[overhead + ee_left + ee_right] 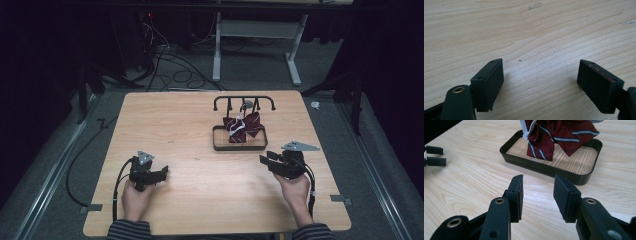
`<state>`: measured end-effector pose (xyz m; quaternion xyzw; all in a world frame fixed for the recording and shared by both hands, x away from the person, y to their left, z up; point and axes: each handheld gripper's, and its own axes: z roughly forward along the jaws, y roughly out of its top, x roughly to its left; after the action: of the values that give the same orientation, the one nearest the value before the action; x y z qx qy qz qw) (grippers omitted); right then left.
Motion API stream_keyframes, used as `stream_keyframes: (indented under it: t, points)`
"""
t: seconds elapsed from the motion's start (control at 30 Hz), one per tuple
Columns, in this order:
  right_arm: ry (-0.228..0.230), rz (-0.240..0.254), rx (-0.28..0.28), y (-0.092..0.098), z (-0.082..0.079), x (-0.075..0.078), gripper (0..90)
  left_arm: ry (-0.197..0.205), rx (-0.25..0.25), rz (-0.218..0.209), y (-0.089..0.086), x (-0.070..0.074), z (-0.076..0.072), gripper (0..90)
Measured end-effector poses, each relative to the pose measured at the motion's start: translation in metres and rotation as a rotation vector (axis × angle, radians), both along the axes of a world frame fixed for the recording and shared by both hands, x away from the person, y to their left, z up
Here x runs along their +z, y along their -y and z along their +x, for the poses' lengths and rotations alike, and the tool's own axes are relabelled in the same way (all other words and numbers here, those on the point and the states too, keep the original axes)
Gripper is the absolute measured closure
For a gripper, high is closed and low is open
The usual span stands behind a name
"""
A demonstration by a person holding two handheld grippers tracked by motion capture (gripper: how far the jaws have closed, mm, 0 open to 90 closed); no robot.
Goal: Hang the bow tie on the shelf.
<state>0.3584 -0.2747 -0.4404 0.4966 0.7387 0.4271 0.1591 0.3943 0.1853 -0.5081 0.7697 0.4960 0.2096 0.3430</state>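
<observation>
Both claws rest low near the table's near edge: left gripper and right gripper, each hand-held. Left gripper view: jaws spread wide over bare wood. Right gripper view: jaws parted, released, facing a black tray holding a striped red tie hanging from a rack.

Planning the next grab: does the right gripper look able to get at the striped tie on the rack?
Probably yes: the right gripper is open and the table between it and the striped tie looks bare.
</observation>
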Motion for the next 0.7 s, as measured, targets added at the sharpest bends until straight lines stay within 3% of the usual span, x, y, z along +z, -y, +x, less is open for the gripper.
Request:
stream_keyframes:
  t: [0.3,0.7]
  points:
    - [-0.031,0.007,0.004,-0.002,0.003,-0.012,61.5,0.0,0.0,0.0,0.0,0.0,0.0,21.9]
    - [-0.045,-0.034,0.002,-0.009,0.006,-0.024,61.6,0.0,-0.002,0.0,0.0,0.0,0.0,21.9]
